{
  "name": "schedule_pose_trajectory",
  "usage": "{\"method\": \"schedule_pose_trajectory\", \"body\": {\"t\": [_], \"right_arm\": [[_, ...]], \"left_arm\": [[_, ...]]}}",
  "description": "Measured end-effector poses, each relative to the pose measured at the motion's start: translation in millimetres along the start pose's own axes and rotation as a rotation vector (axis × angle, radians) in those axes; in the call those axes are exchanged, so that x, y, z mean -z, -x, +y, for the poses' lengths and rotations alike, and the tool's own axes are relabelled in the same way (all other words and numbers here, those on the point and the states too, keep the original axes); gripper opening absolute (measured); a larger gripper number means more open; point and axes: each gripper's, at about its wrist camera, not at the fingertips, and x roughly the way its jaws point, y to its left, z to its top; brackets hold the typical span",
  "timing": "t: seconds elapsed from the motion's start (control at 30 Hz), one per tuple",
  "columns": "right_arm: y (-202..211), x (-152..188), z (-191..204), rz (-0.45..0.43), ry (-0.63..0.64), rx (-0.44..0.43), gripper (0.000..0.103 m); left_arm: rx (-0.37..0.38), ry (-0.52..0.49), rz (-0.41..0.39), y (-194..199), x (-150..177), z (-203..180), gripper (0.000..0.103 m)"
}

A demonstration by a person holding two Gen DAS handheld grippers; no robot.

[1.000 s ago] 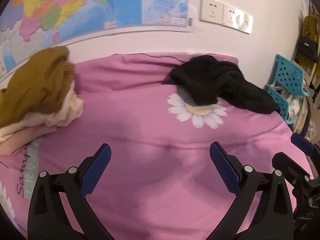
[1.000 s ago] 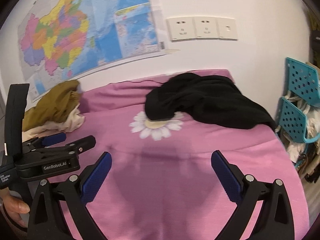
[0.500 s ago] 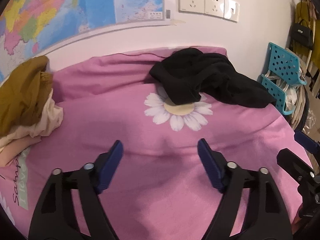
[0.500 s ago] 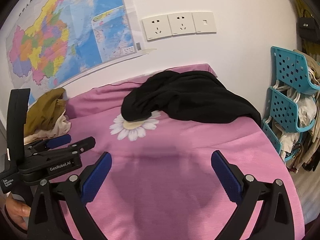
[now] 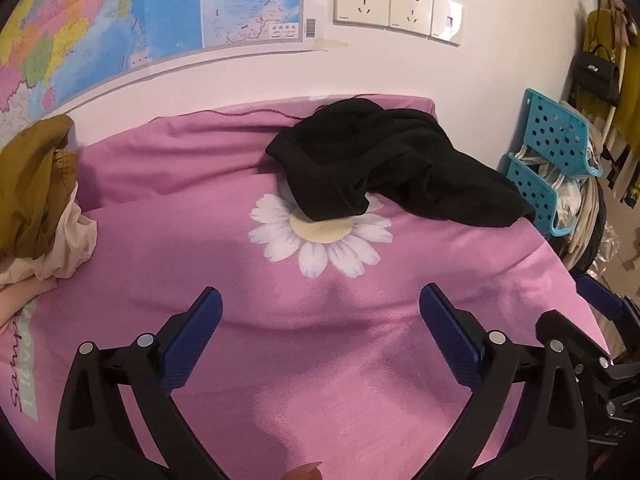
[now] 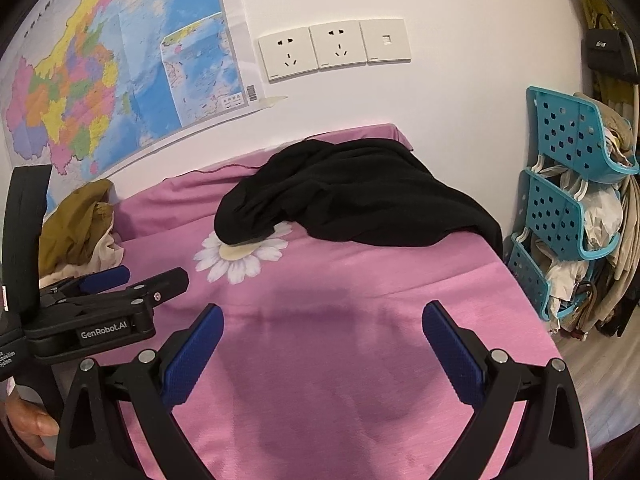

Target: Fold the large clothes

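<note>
Both grippers, left [image 5: 320, 312] and right [image 6: 322, 328], spread wide, empty; left fingers opening. Crumpled black fabric garment [image 5: 384, 164] looks soft, floppy; I'd pinch its near hem.

A bed [image 5: 320, 380] with a pink daisy-print cover carries a crumpled black garment [image 5: 384, 164] and a mustard-and-cream clothes heap [image 5: 36, 200].

Left gripper [image 5: 320, 316]: black plastic arms, blue textured pads, silver rivets. Right gripper [image 6: 322, 330] identical; white "GenRobot.AI" lettering.
</note>
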Motion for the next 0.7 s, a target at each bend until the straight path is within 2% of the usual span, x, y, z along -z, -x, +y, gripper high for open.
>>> {"method": "schedule_pose_trajectory", "body": {"t": [0.17,0.7], "right_arm": [[0,-1,-4,-0.004,-0.004,-0.005,0.097],[2,-2,-7,-0.015,-0.008,-0.003,0.097]], "left_arm": [[-0.022,-0.015,-0.015,0,-1,-5,0.098],[0.008,-0.020,-0.010,1,1,-11,0.097]]}}
